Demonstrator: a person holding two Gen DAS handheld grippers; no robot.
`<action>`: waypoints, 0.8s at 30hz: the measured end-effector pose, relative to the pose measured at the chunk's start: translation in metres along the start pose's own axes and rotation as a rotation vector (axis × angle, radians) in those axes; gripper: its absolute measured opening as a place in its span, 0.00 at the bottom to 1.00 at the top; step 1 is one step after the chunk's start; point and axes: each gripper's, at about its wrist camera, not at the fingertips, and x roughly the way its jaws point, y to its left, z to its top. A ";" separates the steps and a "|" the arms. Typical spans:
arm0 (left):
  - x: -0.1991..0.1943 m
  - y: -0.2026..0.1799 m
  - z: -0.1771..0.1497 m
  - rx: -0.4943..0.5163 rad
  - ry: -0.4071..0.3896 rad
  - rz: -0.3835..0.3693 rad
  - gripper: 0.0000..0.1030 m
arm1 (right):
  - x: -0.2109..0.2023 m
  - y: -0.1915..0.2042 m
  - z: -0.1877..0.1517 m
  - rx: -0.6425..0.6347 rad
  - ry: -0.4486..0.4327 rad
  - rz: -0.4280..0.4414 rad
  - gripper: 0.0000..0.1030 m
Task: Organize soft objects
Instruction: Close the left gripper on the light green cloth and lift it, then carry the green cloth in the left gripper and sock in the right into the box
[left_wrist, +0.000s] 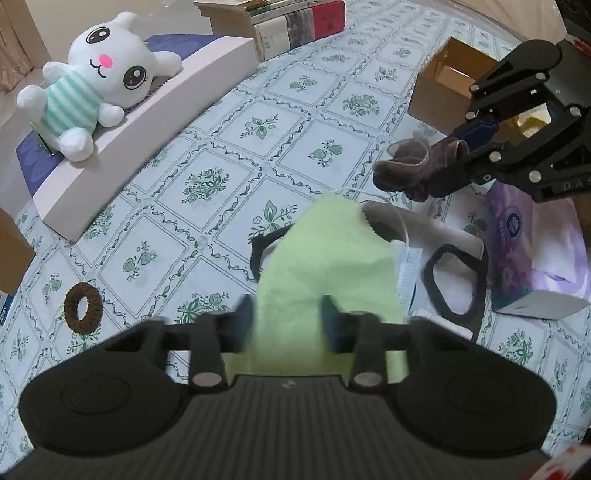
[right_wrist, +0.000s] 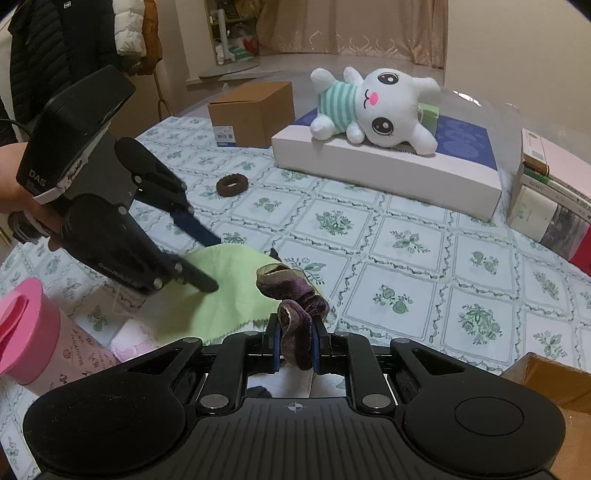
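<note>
The counter (left_wrist: 229, 122) wears a pale cloth printed with green flower squares, and beyond it stand beige curtains (right_wrist: 351, 26) and hanging jackets (right_wrist: 74, 33). Take the flat white box (left_wrist: 147, 122) as the landmark: a white plush bunny (left_wrist: 99, 77) in a mint-striped shirt lies on top of it, books (left_wrist: 291, 26) are stacked past its far end, and a brown hair tie (left_wrist: 83, 308) rests on the counter near its other end. Well apart from the box lies a light green cloth (left_wrist: 325, 254) — thin, soft, zigzag-cut along one edge — draped over black-rimmed masks (left_wrist: 454, 284), beside a purple tissue pack (left_wrist: 517, 254). The left tongs (left_wrist: 288, 325) straddle this cloth, not visibly pinching it. The right tongs (right_wrist: 295, 347) are clenched on a purple velvet scrunchie (right_wrist: 295, 295) — held above the green cloth.
</note>
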 end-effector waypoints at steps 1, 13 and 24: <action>-0.002 -0.001 0.000 0.004 0.002 0.009 0.13 | -0.001 0.000 -0.001 0.001 -0.002 -0.002 0.15; -0.087 -0.008 0.013 -0.113 -0.108 0.032 0.00 | -0.049 0.023 0.005 0.018 -0.057 -0.019 0.15; -0.175 -0.045 0.025 -0.233 -0.229 0.058 0.00 | -0.129 0.052 0.004 0.070 -0.151 -0.026 0.15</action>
